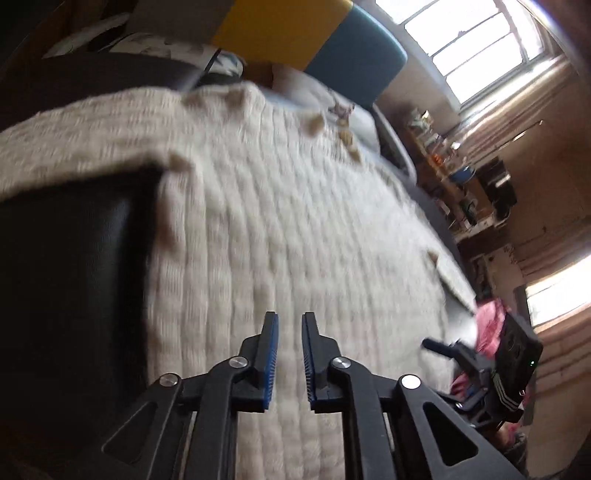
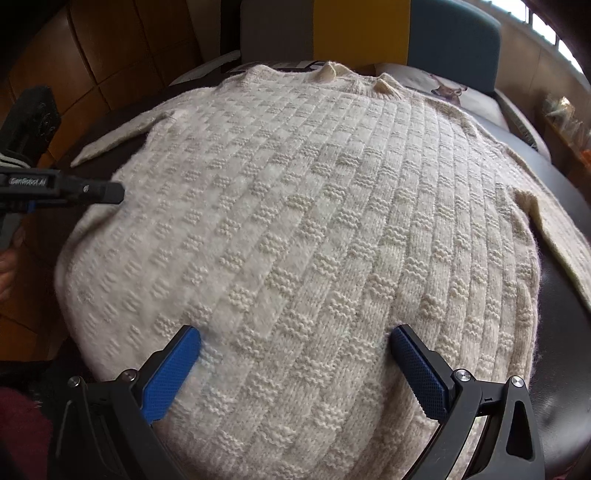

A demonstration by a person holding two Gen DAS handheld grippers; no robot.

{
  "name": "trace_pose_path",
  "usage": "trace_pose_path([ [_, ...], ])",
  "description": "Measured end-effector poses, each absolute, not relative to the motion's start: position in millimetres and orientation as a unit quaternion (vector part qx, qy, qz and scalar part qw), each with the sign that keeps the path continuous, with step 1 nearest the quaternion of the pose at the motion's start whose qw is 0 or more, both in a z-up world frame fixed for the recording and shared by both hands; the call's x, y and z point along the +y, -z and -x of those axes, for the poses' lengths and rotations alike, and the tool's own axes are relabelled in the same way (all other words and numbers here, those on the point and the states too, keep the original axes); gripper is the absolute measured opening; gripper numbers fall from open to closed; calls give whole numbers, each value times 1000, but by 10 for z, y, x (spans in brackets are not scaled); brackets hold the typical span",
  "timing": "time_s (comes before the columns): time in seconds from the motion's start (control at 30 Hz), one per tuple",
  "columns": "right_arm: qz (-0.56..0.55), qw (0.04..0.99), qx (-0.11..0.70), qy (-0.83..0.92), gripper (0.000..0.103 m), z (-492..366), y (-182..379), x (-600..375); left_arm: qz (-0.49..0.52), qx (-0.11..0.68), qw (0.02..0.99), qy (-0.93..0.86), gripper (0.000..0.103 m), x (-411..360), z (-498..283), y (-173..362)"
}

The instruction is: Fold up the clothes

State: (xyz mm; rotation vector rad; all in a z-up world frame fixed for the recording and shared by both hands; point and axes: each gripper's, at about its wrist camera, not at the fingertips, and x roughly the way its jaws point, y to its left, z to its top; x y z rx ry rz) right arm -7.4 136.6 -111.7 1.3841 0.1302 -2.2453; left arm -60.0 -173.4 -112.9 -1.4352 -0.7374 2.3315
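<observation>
Sweater point(image 2: 303, 229): cream, basket-weave knit; lies spread flat on a dark leather seat point(image 2: 576, 332), collar at the far edge, hem at the near edge.
Sleeves: left sleeve point(image 2: 110, 142) extends out to the far left; right sleeve point(image 2: 561, 236) angles off over the right edge of the seat.
Right gripper point(image 2: 295, 347): positioned over the near hem of the sweater; blue pads spread wide apart, nothing clamped between them; whether the tips touch the knit cannot be told.
Left gripper point(image 1: 290, 325): over the left part of the sweater; blue pads stand a narrow gap apart, with no cloth between them; its own view is blurred.
Far side: yellow cushion point(image 2: 360, 29) and blue cushion point(image 2: 454, 35) stand behind the collar.
Left side: brown leather panel point(image 2: 96, 55).
Right side: window point(image 1: 476, 48) and cluttered shelf point(image 1: 461, 177).
</observation>
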Motion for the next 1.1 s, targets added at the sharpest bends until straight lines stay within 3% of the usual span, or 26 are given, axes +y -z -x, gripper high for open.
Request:
trace_pose_path([
  [0.27,-487,360,-287,742,103,1490,834,1655,446,-208,191,-849,15,-1477,1736,879],
  [0.37,-461,385,-369,709,103,2247,761,1570,443,-177,198,-857,15,-1230,2146,975],
  [0.67,-520,360,-334,699,103,3846,1048,882,437,-102,201,-871,15,-942,2803,1324],
  [0.77,-541,375,-326,679,103,4034,1175,618,451,-121,202,-861,15,-1001,2836,1507],
  [1.0,-524,424,-396,624,103,4325,1396,143,456,-153,201,-854,13,-1092,2818,1611],
  [1.1,-529,415,-380,635,103,4345,1339,120,460,-153,199,-852,13,-1088,2835,1594],
])
